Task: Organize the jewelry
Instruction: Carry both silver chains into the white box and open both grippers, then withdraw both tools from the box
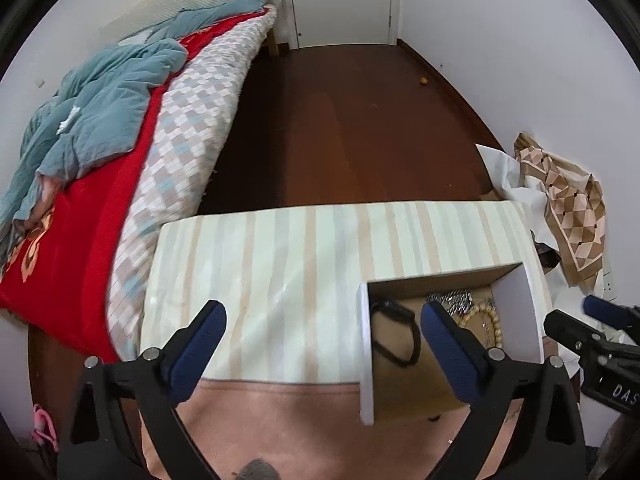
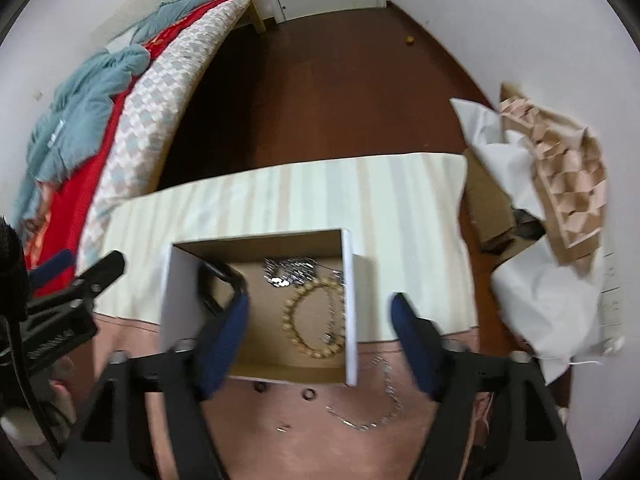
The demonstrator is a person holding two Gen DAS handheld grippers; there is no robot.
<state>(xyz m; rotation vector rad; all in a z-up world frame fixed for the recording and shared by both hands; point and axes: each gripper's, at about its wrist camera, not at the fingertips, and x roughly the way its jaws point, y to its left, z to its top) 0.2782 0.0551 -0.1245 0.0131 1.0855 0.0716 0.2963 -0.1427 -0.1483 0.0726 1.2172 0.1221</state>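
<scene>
A white cardboard box (image 2: 351,312) with a brown inside sits on a striped and pink cloth. In it lie a gold bead bracelet (image 2: 308,320), a silver chain pile (image 2: 290,271) and a black band (image 2: 218,280). A silver chain (image 2: 380,404), two small rings (image 2: 308,394) and a tiny piece (image 2: 283,427) lie on the pink cloth in front of the box. My right gripper (image 2: 320,316) is open and empty above the box's near edge. My left gripper (image 1: 322,322) is open and empty, left of the box (image 1: 366,344); the bracelet (image 1: 486,320) shows beside its right finger.
A bed with red, blue and checked bedding (image 1: 120,128) stands at left. Dark wood floor (image 1: 352,120) lies beyond the table. White paper and a patterned brown bag (image 2: 560,184) are piled at right. The right gripper (image 1: 592,320) shows at the left wrist view's edge.
</scene>
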